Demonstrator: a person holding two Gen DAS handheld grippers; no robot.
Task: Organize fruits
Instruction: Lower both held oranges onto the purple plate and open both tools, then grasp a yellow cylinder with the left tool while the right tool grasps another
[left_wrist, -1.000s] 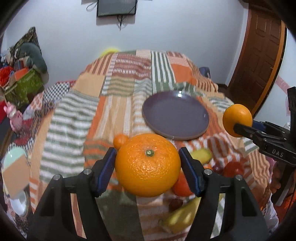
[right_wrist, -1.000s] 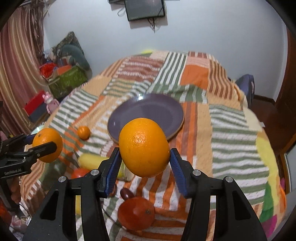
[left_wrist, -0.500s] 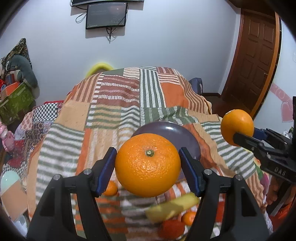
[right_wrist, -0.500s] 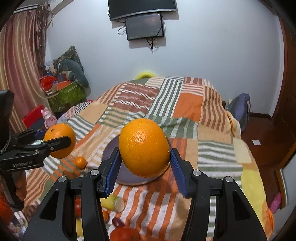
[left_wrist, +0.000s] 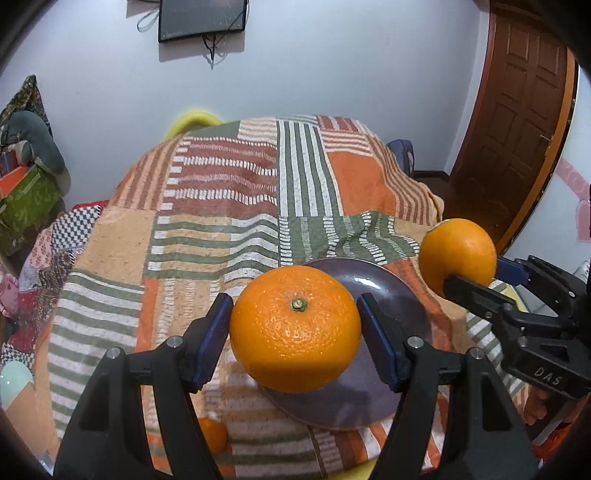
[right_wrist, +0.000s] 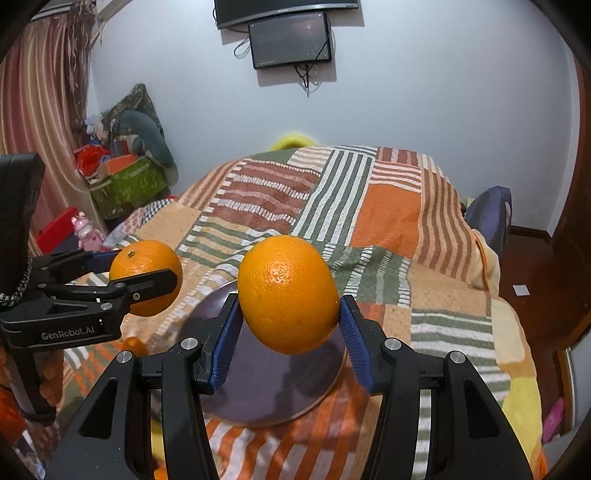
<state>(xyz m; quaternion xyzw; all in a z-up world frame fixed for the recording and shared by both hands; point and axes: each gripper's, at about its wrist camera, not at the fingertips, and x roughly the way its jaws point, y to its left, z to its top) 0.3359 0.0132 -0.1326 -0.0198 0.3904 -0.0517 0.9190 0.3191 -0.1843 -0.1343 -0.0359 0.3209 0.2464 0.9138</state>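
You've got an orange in each claw. Your left gripper (left_wrist: 295, 328) is clamped on the stem-up orange (left_wrist: 295, 328), pads pressing both sides, and it hangs over the near-left part of the purple plate (left_wrist: 406, 295). Your right gripper (right_wrist: 288, 325) squeezes the taller orange (right_wrist: 288, 295), held above that same plate (right_wrist: 266, 387) on the striped blanket (right_wrist: 388, 214).

The plate looks bare, nothing resting on it, so by my read none of the sorting has landed yet. Both fruits are up in the air, well placed for a drop-off. One small orange (left_wrist: 212, 435) sits on the blanket at the near edge, just beside your left finger, so that one at least is left after these two.
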